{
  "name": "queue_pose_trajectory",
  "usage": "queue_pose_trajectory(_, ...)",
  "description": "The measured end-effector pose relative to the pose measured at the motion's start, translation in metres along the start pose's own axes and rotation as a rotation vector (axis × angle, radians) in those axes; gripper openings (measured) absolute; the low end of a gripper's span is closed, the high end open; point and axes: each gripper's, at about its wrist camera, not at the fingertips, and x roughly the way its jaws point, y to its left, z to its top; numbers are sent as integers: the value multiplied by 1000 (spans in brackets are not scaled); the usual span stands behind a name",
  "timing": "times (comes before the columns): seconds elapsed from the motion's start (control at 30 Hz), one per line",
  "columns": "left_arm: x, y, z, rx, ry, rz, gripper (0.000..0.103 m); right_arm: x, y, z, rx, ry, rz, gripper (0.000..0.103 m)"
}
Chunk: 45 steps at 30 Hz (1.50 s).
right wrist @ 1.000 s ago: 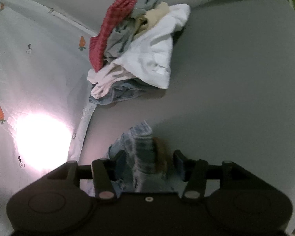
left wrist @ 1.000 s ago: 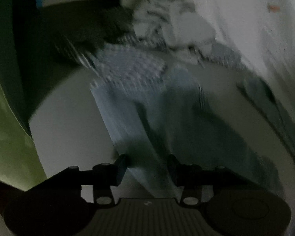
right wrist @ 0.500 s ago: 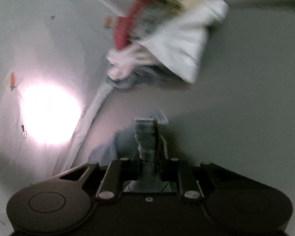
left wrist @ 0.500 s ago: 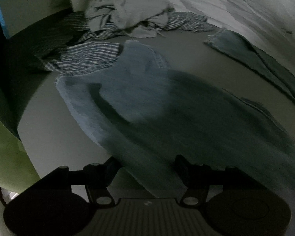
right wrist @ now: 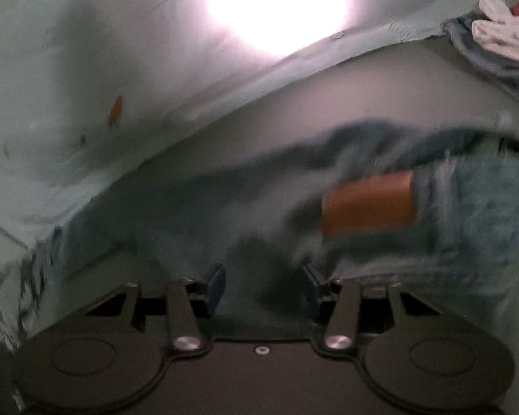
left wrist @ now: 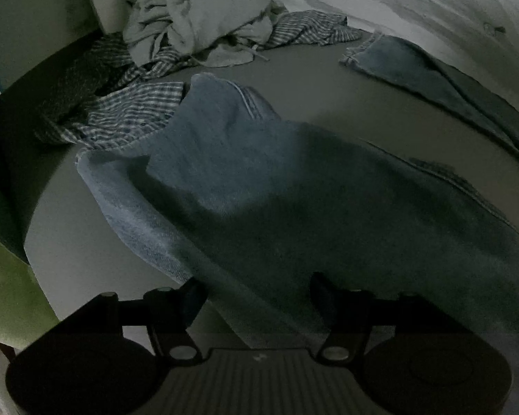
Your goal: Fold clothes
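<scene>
So from the left wrist, the left gripper point(left wrist: 256, 294) has its jaws spread wide with the jeans point(left wrist: 259, 186) draped right between and ahead of them, not pinched. Further ahead sits a plaid shirt point(left wrist: 131, 114) and a grey heap point(left wrist: 197, 17). Over on the right wrist, it's blurry, but the right gripper point(right wrist: 263, 288) is parted too, denim ahead, the brown waistband patch point(right wrist: 368, 204) up to its right.

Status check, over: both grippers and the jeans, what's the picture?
Left gripper jaws open, jeans lying between them. Right gripper jaws open over the denim, brown waist patch showing. Laundry pile crowds the far edge.
</scene>
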Motion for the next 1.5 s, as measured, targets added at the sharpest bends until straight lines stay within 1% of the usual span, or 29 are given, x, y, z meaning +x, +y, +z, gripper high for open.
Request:
queue_pose_trajectory(0.07, 1, 1, -2, 3, -3, -3, 74, -21, -2, -22, 10, -31, 15, 51)
queue_pose_trajectory(0.13, 4, 2, -1, 3, -2, -2, 79, -48, -12, -30, 28, -95, 13, 51)
queue_pose_trajectory(0.2, 6, 2, 2, -1, 5, -3, 82, -80, -28, -32, 93, -201, 6, 51)
queue_pose_trajectory(0.23, 8, 0, 3, 5, 7, 0, 84, -94, -37, -32, 132, -251, -5, 51)
queue_pose_trajectory(0.33, 11, -3, 6, 20, 8, 8, 88, -125, -66, -34, 224, -379, -95, 53)
queue_pose_trajectory(0.4, 14, -3, 8, 11, 15, 4, 90, -124, -81, -31, 224, -370, -170, 55)
queue_pose_trajectory(0.43, 15, -2, 10, 5, 19, 0, 91, -118, -85, -29, 209, -351, -190, 59)
queue_pose_trajectory(0.47, 16, -2, 11, 2, 22, -2, 91, -112, -88, -27, 182, -333, -203, 59)
queue_pose_trajectory(0.53, 18, -2, 12, 0, 27, -5, 92, -94, -93, -26, 157, -304, -229, 73)
queue_pose_trajectory(0.6, 18, -1, 11, -1, 26, -10, 93, -77, -101, -25, 170, -280, -237, 74)
queue_pose_trajectory(0.63, 19, 0, 11, -1, 25, -13, 94, -69, -107, -24, 201, -271, -228, 72)
queue_pose_trajectory(0.67, 19, 2, 11, -3, 25, -18, 94, -64, -112, -24, 246, -278, -186, 65)
queue_pose_trajectory(0.7, 20, 3, 12, -5, 26, -22, 95, -61, -117, -22, 293, -289, -133, 39)
queue_pose_trajectory(0.73, 20, 3, 12, -6, 28, -24, 95, -63, -116, -18, 320, -296, -117, 26)
queue_pose_trajectory(0.77, 20, 3, 13, -6, 29, -25, 95, -66, -114, -15, 342, -301, -110, 22)
queue_pose_trajectory(0.8, 21, 3, 13, -6, 30, -24, 96, -76, -106, -11, 320, -329, -114, 16)
queue_pose_trajectory(0.87, 21, 3, 13, -6, 32, -24, 97, -113, -90, -13, 313, -430, -118, 13)
queue_pose_trajectory(0.97, 19, 4, 13, -10, 38, -34, 97, -192, -79, -24, 392, -625, -128, 10)
queue_pose_trajectory(1.0, 18, 2, 11, -3, 40, -42, 98, -214, -79, -32, 409, -670, -163, 10)
queue_pose_trajectory(1.03, 16, 0, 10, 7, 42, -51, 98, -227, -80, -39, 400, -685, -224, 10)
queue_pose_trajectory(1.07, 14, -2, 8, 25, 40, -52, 98, -232, -81, -46, 355, -668, -323, 10)
queue_pose_trajectory(1.1, 12, -5, 5, 44, 35, -49, 98, -228, -85, -51, 298, -622, -423, 10)
queue_pose_trajectory(1.17, 9, -9, 2, 69, 31, -47, 98, -210, -100, -64, 260, -490, -542, 10)
queue_pose_trajectory(1.23, 10, -5, 3, 55, 46, -61, 98, -187, -119, -80, 302, -363, -583, 11)
queue_pose_trajectory(1.3, 10, 2, 5, 36, 56, -73, 97, -170, -131, -93, 361, -297, -578, 12)
queue_pose_trajectory(1.37, 7, 10, 6, 4, 49, -59, 95, -164, -135, -98, 409, -290, -580, 18)
queue_pose_trajectory(1.4, 5, 16, 6, -24, 42, -57, 94, -162, -137, -101, 432, -296, -590, 24)
queue_pose_trajectory(1.43, 3, 24, 5, -63, 35, -60, 93, -162, -138, -102, 449, -298, -593, 37)
queue_pose_trajectory(1.5, 1, 43, 5, -146, 20, -58, 92, -166, -140, -107, 487, -305, -590, 45)
